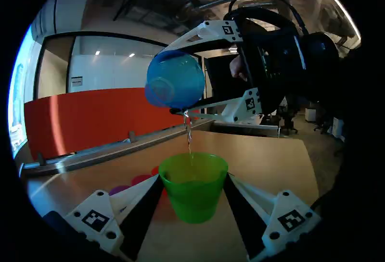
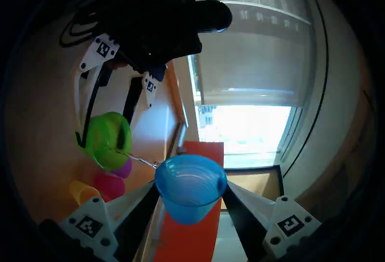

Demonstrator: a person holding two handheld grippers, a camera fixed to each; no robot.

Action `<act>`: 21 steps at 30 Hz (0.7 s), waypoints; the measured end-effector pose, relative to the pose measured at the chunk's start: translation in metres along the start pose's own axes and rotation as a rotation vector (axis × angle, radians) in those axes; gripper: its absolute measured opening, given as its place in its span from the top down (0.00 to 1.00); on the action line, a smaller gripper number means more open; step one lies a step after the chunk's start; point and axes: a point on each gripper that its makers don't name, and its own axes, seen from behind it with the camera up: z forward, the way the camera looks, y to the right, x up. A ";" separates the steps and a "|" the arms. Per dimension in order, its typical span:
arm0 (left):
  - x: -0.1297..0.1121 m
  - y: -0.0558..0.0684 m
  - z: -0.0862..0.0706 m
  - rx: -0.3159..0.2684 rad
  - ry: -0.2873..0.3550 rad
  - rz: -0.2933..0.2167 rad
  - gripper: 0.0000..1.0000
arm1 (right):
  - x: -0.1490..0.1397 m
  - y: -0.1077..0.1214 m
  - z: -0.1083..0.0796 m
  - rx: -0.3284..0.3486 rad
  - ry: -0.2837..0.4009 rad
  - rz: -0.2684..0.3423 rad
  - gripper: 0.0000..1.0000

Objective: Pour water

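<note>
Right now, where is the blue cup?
In the left gripper view, the blue cup is high in the middle, tipped in the right tool, just above the green cup, with water trickling down.

Five cups in all: one green cup (image 1: pixel 193 199), one blue cup (image 2: pixel 188 202), and three loose ones on the single desk (image 2: pixel 38 132), namely one purple cup (image 2: pixel 123 169), one pink cup (image 2: pixel 109 185) and one yellow cup (image 2: pixel 82 191). There are two grippers, the left gripper (image 1: pixel 192 185) and the right gripper (image 2: pixel 190 190), each with two fingers, which makes four fingers. One thin stream of water (image 1: pixel 188 134). One hand (image 1: pixel 235 68). One orange partition (image 1: pixel 86 118).
</note>
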 end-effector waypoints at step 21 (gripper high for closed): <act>0.001 0.001 0.001 -0.001 -0.001 0.005 0.15 | 0.003 0.005 0.000 -0.015 0.001 -0.055 0.10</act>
